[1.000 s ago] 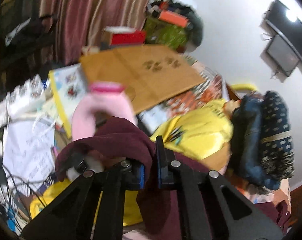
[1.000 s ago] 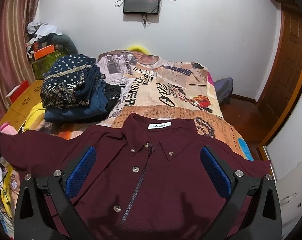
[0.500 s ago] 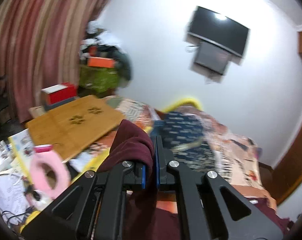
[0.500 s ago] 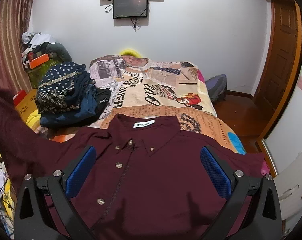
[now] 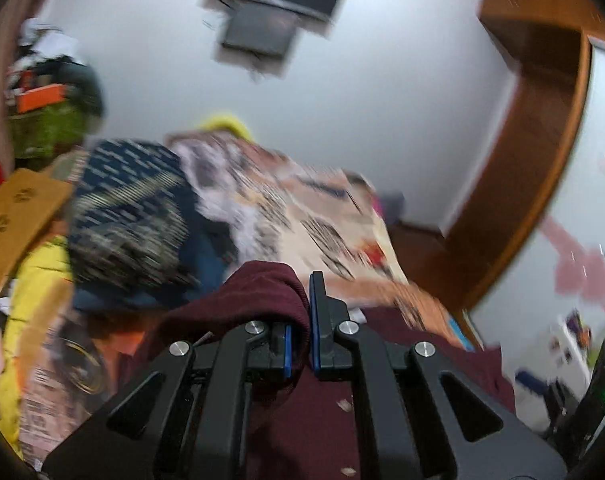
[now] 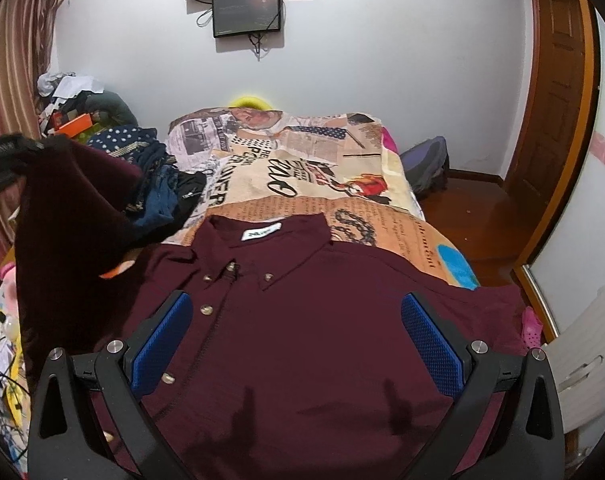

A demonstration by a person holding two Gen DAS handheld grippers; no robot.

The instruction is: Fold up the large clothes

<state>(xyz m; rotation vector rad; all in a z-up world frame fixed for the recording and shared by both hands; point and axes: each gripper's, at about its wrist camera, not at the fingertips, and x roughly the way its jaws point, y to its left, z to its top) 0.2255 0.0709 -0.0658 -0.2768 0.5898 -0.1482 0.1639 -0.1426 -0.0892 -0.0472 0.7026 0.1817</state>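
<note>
shirt (image 6: pixel 302 320), maroon, lies face up on the bed (image 6: pixel 302 184), its sleeve (image 5: pixel 262 292) pinched in the clamped left claw (image 5: pixel 298 344) and lifted. right claw (image 6: pixel 296 344) hovers wide apart, empty. sleeve fold in hand; next, probably lay it across the chest.

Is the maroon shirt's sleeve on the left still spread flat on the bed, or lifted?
Lifted. The sleeve hangs off the bed, pinched in the shut left gripper, while the shirt body lies flat, buttons up.
</note>
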